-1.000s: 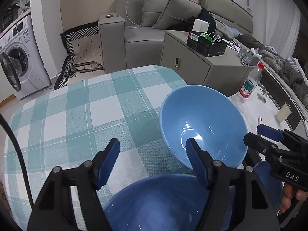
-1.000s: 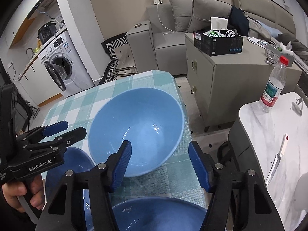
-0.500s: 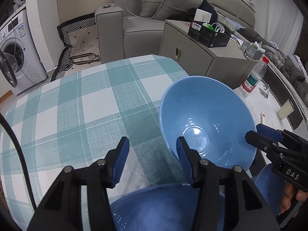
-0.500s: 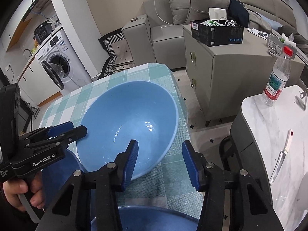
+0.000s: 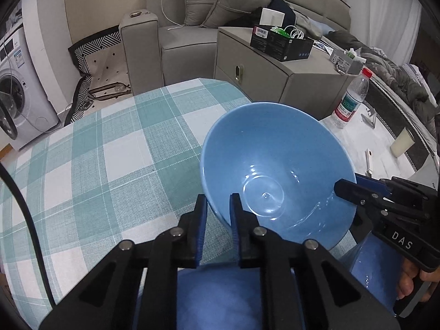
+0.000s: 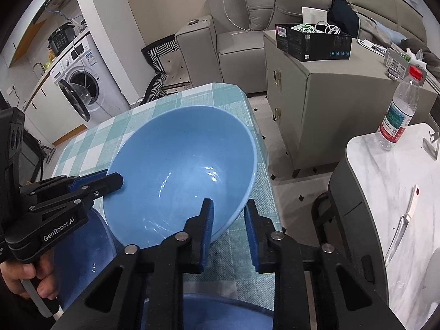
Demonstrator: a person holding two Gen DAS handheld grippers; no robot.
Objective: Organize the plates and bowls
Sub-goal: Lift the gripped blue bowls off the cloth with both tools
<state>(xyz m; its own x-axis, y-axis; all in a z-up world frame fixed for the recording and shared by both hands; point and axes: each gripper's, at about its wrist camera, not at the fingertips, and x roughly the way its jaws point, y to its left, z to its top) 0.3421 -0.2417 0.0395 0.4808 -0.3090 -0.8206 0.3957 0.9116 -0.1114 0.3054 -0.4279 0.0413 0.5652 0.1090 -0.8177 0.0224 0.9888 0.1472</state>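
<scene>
The bowl [image 5: 277, 176] sits on the checked tablecloth [image 5: 110, 148] near the table's right edge, and both grippers have just been closing on its near rim. The left gripper [image 5: 217, 206] is clamped on the rim at the bowl's left side, one finger outside the wall and one inside. The right gripper [image 6: 228, 211] has closed over the rim at the bowl's right side; from its own view the inner pad presses the wall, but whether the outer pad also bears on it is hard to say, since a gap seems to show there.

The step in hand looks like a two-handed lift of this bowl, probably to nest it with the other blue dishes [image 6: 82, 247] lying just in front of the grippers. To do it well, both hands should rise together and level, so that the glazed rim does not twist or slip out of one grip. The right grip should be firm before any weight is taken. The bowl ought to clear the cloth before it travels, as dragging would pull the fabric toward the edge. The lower dish is mostly hidden under the grippers, so lining the bowl up over it calls for a slow descent.
</scene>
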